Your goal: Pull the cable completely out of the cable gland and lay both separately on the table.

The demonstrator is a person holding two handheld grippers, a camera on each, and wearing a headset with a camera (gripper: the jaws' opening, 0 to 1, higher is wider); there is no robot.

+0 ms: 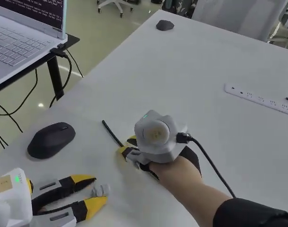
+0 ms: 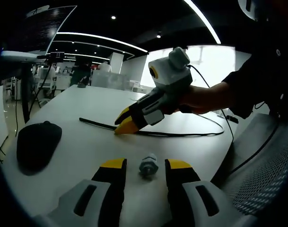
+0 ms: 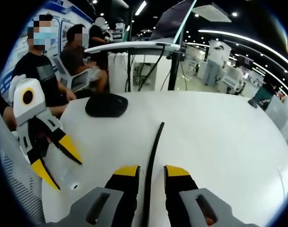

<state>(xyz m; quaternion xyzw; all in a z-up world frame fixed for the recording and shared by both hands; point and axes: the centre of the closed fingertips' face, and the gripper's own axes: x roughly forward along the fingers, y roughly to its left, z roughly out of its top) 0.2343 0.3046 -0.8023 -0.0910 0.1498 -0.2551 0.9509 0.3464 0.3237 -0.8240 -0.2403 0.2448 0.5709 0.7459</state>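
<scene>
Near the bench's front edge, the left claw [image 1: 99, 190] sits wide open and released, with the gland [image 2: 148, 165] lying free between its jaws. Farther in, the right gripper view shows the right claw [image 3: 152, 169] slightly parted around the cable [image 3: 155, 137], not pinching it.

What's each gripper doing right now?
Left gripper: open, cable gland loose between its fingers.
Right gripper: open slightly, cable lying between its fingers, not clamped.

- The surface [image 1: 191, 80] is finished smooth, white and faintly glossy.
- The cable [image 3: 153, 151] is sheathed in matt black.
- The cable gland [image 2: 148, 165] is seen as grey, slightly shiny.
- The mouse [image 1: 51, 139] is finished in matt black.
</scene>
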